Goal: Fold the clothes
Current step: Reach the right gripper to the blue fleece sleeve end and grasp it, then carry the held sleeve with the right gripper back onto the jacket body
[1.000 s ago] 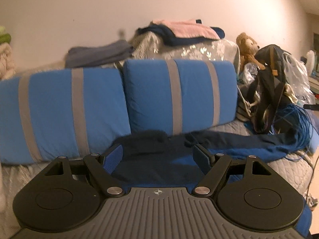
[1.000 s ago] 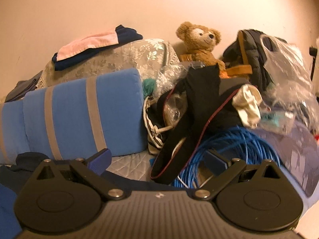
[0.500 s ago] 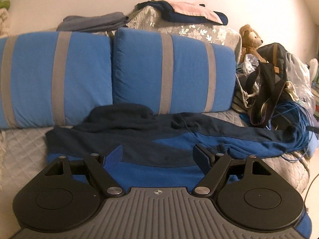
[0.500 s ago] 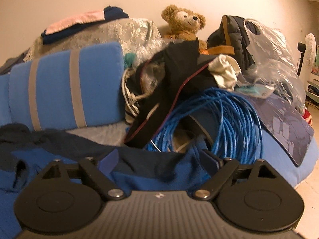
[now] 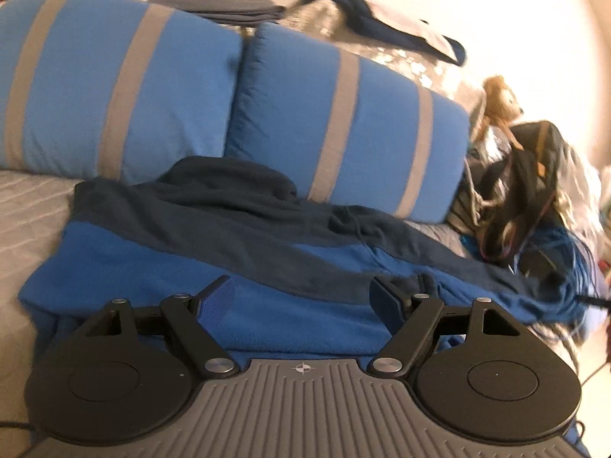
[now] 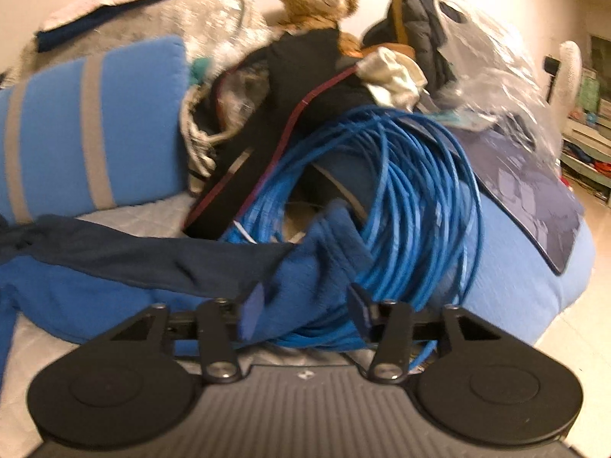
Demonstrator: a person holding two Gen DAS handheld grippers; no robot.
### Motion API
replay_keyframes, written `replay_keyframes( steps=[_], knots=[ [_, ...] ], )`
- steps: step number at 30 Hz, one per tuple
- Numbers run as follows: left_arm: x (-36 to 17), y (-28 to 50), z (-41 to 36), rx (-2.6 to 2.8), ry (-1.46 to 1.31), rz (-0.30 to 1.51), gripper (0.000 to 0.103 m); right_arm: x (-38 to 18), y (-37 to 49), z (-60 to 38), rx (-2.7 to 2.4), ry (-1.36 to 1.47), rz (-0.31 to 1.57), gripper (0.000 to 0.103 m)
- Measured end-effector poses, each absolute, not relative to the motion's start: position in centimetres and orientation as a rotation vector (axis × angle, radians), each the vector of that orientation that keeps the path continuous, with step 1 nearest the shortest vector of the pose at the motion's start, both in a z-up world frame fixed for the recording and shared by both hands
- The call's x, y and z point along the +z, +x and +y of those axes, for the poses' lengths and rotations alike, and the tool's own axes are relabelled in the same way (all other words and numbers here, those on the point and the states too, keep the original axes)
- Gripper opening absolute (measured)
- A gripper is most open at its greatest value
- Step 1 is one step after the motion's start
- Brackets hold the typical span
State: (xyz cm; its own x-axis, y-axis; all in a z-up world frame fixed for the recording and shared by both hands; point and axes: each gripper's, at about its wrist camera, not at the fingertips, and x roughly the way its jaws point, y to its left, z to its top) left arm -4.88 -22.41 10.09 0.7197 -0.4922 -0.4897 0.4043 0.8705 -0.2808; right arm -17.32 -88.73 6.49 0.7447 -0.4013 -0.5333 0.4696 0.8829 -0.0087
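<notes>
The blue and navy hoodie (image 5: 214,252) lies spread across the quilted grey bed cover (image 5: 26,206), its hood toward the striped blue cushions (image 5: 336,114) along the back edge. One sleeve (image 6: 313,252) runs out toward the right end of the bed, where its cuff rests against a coil of blue cable (image 6: 412,198).

Change since one second ago: both wrist views looked mostly at the cushions and wall; both now look down onto the garment, so both tools have descended to working height over the front edge.

Left gripper (image 5: 301,297): fingers spread wide above the blue body panel near the hem. No fabric is pinched.

Right gripper (image 6: 305,305): the jaws, fully spread a second ago, are closing, with the sleeve cuff between them. The pads do not yet appear to press on the cloth.

Assessment: the right side is committing to a grasp of the sleeve end, probably to draw it inward over the body as a first fold. The cable coil touches the cuff; a strand may be caught along with the fabric.
</notes>
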Motion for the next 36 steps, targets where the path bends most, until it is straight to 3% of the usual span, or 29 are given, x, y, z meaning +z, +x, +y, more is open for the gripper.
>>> replay_keyframes(
  steps=[3,14,17,18,22,36],
  knots=[
    [10.4,-5.2,-22.1,-0.489,-0.184,0.557,0.077,5.4,-16.6,-89.5,-0.513,0.137,0.564,0.040],
    [10.2,-5.1,-23.2,-0.507,-0.164,0.555,0.077,3.9,-14.6,-92.5,-0.579,0.302,0.540,0.040],
    [10.1,-5.1,-23.5,-0.514,-0.151,0.559,0.077,3.9,-14.6,-92.8,-0.588,0.344,0.518,0.029],
    [10.1,-5.1,-23.6,-0.514,-0.146,0.559,0.077,4.1,-14.7,-92.9,-0.584,0.355,0.509,0.016],
    [10.1,-5.2,-23.7,-0.512,-0.141,0.555,0.077,5.3,-14.8,-92.3,-0.555,0.377,0.488,0.009],
    [10.3,-5.5,-24.1,-0.546,-0.133,0.527,0.077,11.0,-12.5,-86.4,-0.338,0.317,0.460,0.006]
  ],
)
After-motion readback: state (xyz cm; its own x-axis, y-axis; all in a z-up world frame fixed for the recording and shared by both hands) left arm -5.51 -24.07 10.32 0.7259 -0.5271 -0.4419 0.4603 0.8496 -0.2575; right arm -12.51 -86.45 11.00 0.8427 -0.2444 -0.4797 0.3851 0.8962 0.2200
